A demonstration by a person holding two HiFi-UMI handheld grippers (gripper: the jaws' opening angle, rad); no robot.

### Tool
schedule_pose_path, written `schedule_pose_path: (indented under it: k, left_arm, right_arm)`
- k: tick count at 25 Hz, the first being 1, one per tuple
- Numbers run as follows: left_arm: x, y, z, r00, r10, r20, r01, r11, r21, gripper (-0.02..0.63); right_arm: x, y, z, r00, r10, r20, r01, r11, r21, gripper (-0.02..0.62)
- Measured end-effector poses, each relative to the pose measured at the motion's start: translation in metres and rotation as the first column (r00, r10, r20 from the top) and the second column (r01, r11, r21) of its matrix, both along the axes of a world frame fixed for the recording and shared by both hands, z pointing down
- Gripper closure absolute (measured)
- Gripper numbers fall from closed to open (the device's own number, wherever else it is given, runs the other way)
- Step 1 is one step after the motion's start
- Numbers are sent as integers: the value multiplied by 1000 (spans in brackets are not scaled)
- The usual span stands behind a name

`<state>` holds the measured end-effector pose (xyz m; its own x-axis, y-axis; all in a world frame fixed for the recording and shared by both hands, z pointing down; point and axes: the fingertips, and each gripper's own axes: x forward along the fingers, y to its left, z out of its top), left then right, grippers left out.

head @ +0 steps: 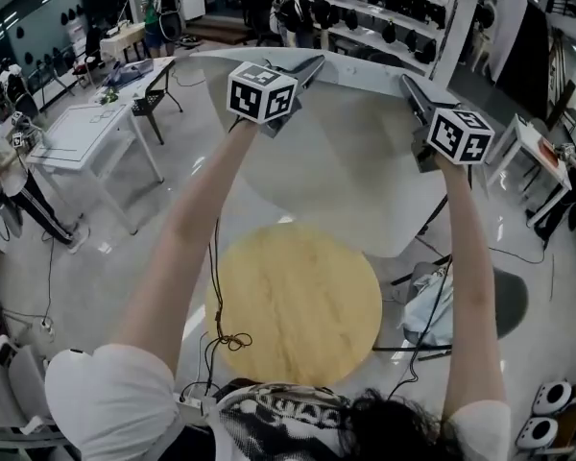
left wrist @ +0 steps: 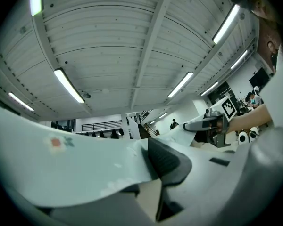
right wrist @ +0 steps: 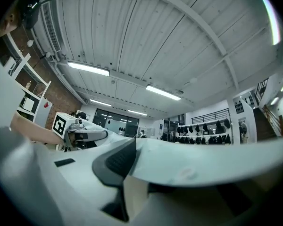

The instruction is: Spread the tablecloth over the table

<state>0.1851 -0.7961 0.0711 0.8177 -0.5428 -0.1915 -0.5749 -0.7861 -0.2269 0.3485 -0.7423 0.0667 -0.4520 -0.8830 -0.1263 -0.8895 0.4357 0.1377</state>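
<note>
Tablecloth: a pale grey-white sheet tablecloth [head: 341, 166] is held up in the air between the two raised grippers, on the far side of the round light-wood table [head: 298, 301]. Its lower edge hangs by the table's far rim.
Left gripper: the left gripper [head: 310, 65] has its jaws narrowed onto the cloth's top edge, at the left corner.
Right gripper: the right gripper [head: 409, 84] is likewise clamped on the top edge at the right corner.
Head view only: it shows both bare arms stretched forward, the whole span of the cloth, the wooden table below it, a black cable [head: 217, 286] dangling over the table's left rim, and a white rectangular table [head: 77, 133] far left.
Left gripper view only: the left gripper [left wrist: 148, 173] shows a dark ribbed pad [left wrist: 167, 160] pressed on the tablecloth [left wrist: 61, 164]. A small red and green print [left wrist: 56, 143] is on the cloth, and the right gripper [left wrist: 203, 124] is off to the right under a ribbed ceiling.
Right gripper view only: the right gripper [right wrist: 132, 173] bites the tablecloth [right wrist: 212, 161], with the left gripper [right wrist: 90, 135] to the left.
Hard to make out: I cannot tell whether the cloth touches the table. In each gripper view the lower jaw is mostly covered by cloth, and neither of those views shows the table.
</note>
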Motion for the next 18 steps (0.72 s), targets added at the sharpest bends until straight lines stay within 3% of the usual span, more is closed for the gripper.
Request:
schedule_pose_path:
  k: [4, 10, 18]
  left_arm:
    - [10, -9, 0, 1000, -23, 9, 23, 1000, -3, 528]
    - [3, -6, 47, 999, -29, 36, 31, 997, -75, 528]
    - [-31, 40, 119, 998, -11, 68, 22, 985, -172, 528]
  right_arm:
    - [12, -13, 3, 999, -23, 22, 23, 1000, -3, 523]
    - [6, -14, 58, 994, -51, 94, 59, 995, -81, 525]
    - [-28, 33, 131, 990, -40, 134, 65, 980, -186, 525]
